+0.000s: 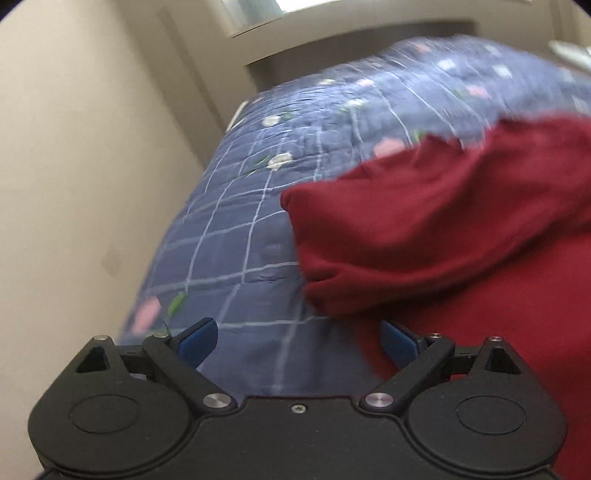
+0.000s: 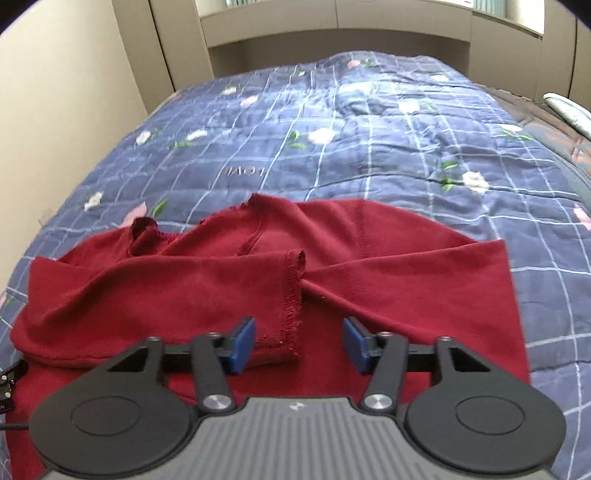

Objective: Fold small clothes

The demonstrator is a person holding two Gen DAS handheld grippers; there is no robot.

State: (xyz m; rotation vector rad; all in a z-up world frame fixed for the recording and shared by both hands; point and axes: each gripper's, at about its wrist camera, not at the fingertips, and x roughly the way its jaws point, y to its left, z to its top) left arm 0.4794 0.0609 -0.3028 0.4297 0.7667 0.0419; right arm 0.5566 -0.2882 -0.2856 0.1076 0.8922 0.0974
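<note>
A dark red long-sleeved top (image 2: 229,280) lies on the blue checked floral quilt (image 2: 351,147), both sleeves folded in across its body. The left sleeve's frayed cuff (image 2: 295,295) lies just ahead of my right gripper (image 2: 299,345), which is open and empty with blue pads either side of the cuff's end. In the left wrist view the top (image 1: 443,229) fills the right side, its folded shoulder bulging out. My left gripper (image 1: 297,341) is open and empty at the top's left edge, low over the quilt (image 1: 240,229).
A beige wall (image 1: 74,147) runs close along the bed's left side. Cupboards and a window recess (image 2: 332,22) stand behind the bed's far end. A pale object (image 2: 565,107) lies at the far right. A black cable end (image 2: 9,384) shows at the left.
</note>
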